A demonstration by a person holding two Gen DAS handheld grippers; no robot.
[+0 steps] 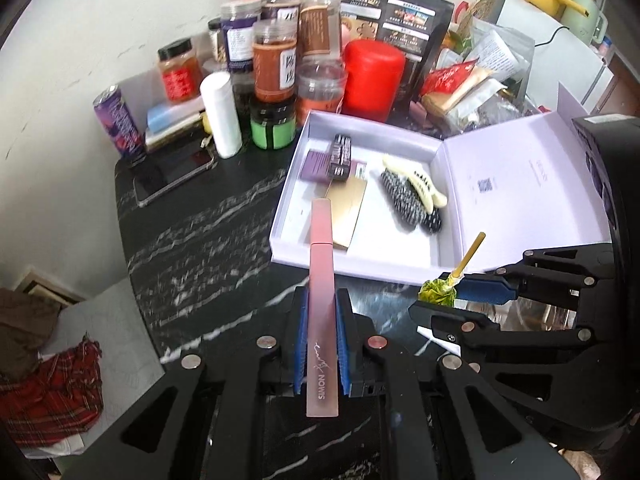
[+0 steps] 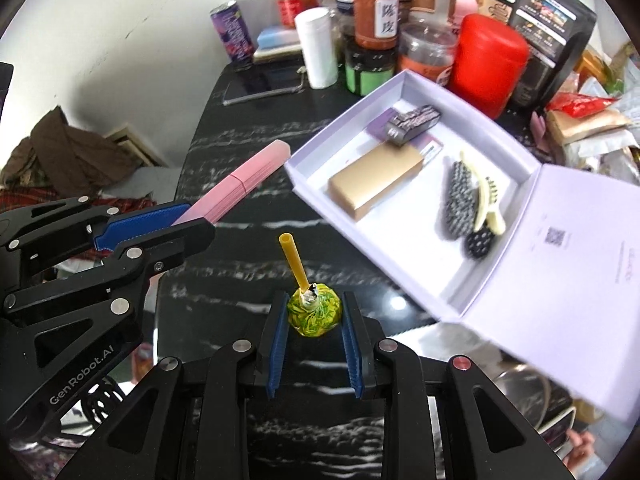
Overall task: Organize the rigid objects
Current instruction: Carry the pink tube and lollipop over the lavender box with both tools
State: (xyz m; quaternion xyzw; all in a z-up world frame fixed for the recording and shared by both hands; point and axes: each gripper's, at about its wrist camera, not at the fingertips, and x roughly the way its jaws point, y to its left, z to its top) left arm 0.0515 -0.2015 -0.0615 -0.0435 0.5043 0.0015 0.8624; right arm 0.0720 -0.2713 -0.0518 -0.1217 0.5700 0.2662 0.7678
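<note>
Only right wrist view shows us brown clothes (image 2: 76,152) at nine o'clock; left gripper (image 1: 322,308) clamps pink tube (image 1: 321,280), right gripper (image 2: 316,312) clamps lollipop (image 2: 315,309), both angled down.

— How many things lie inside the lilac box (image 1: 408,270)?
— Two hair clips (image 1: 412,196), one gold carton (image 1: 348,208), one dark packet (image 1: 339,156). Beside it, one red canister (image 1: 374,76).

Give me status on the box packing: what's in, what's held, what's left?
Done: the box already holds a gold case, a dark patterned block on a purple card, and hair clips.
In hand: the left gripper is shut on the pink tube; the right gripper is shut on the lollipop.
Left: both held above the table, not yet in the box.
</note>
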